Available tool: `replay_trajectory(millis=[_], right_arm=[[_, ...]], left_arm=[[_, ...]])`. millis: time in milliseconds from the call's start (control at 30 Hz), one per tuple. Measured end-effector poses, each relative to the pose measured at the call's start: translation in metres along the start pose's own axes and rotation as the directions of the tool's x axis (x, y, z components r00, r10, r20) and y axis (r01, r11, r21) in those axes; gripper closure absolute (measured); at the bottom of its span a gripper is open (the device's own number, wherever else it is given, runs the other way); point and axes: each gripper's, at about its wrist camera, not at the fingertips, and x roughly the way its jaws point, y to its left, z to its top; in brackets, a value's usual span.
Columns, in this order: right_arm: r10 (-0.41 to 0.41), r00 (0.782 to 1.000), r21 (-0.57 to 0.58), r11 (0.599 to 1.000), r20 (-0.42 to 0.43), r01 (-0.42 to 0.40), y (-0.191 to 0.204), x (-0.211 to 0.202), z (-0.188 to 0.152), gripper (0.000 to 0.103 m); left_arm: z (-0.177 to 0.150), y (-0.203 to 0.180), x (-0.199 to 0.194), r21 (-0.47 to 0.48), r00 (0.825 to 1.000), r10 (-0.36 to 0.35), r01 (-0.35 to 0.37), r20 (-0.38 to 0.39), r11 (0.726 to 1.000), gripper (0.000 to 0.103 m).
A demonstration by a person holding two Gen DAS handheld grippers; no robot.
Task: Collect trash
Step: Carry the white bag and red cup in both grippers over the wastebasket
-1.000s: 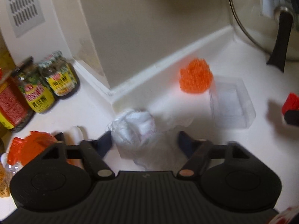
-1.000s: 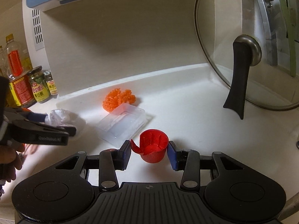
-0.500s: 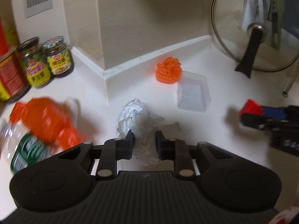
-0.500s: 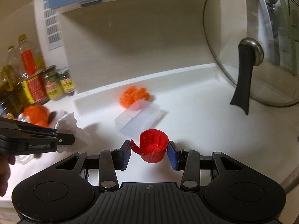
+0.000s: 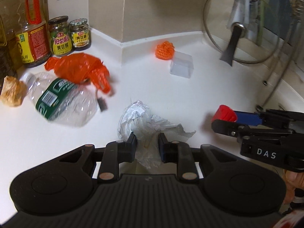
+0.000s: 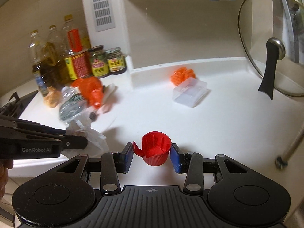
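Both views are evenly lit by soft, warm indoor light from above. The white tabletop (image 5: 218, 87) reads bright, near overexposed in the right wrist view, with faint, diffuse shadows. Motion blur smears the orange bag (image 5: 79, 68) and plastic bottle (image 5: 62, 102) in the left wrist view, more heavily in the right wrist view (image 6: 89, 91). Fisheye distortion bends the wall edges and the glass lid (image 6: 266, 43), which carries mild reflections. The near housings are sharp; the far corners darken.
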Motion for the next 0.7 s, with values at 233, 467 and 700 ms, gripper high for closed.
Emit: replay_trajectory(millis=[233, 467, 700], right_arm=[[-0.033, 0.999, -0.024, 0.999, -0.009, 0.033, 0.066, -0.031, -0.029, 0.061], [-0.049, 0.998, -0.061, 0.997, -0.049, 0.046, 0.128, -0.052, -0.063, 0.061], [-0.054, 0.993, -0.096, 0.994, -0.106, 0.044, 0.163, -0.052, -0.090, 0.061]], left_arm=[[-0.046, 0.026, -0.044, 0.008, 0.998, -0.055, 0.055, 0.005, 0.998, 0.082], [-0.091, 0.056, -0.079, 0.002, 0.997, -0.078, 0.078, -0.007, 0.997, 0.082], [-0.120, 0.076, -0.090, 0.000, 0.997, -0.067, 0.067, -0.034, 0.998, 0.082]])
